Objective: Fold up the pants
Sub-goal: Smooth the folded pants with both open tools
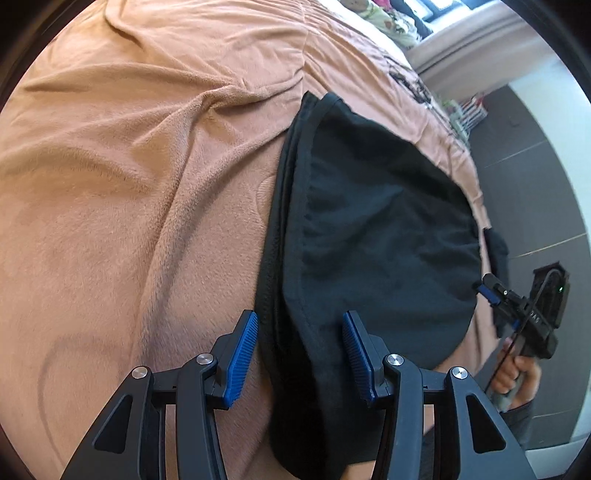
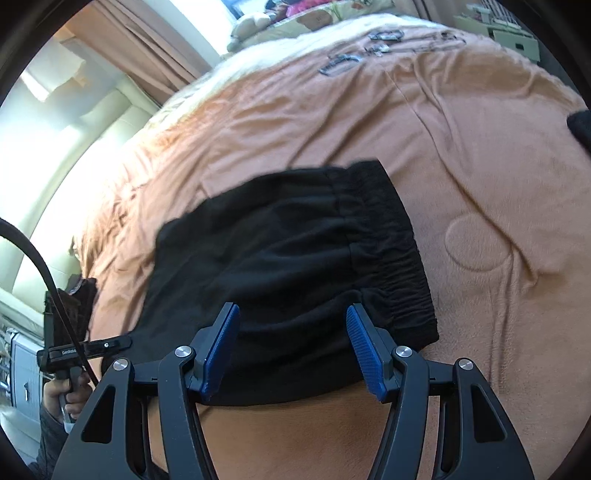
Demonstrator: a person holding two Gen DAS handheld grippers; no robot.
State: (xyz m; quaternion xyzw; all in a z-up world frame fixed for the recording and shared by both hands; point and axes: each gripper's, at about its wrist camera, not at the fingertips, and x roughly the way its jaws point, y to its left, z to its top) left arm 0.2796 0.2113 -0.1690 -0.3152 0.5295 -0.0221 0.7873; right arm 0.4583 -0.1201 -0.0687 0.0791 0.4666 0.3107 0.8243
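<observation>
While your left gripper (image 1: 300,354) and right gripper (image 2: 293,350) hover with fingers parted, gripping nothing, the folded black pants (image 2: 295,266) lie between and beyond both fingertips — flat on the peach blanket (image 1: 129,184).

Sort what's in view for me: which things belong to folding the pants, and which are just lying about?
Belongs to the job:
- black pants, lying folded on the blanket
- left gripper, jaws open over the pants' edge
- right gripper, jaws open over the pants

Just lying about:
- peach blanket, the work surface
- dark items at the blanket's far end
- patterned bedding beyond
- curtain
</observation>
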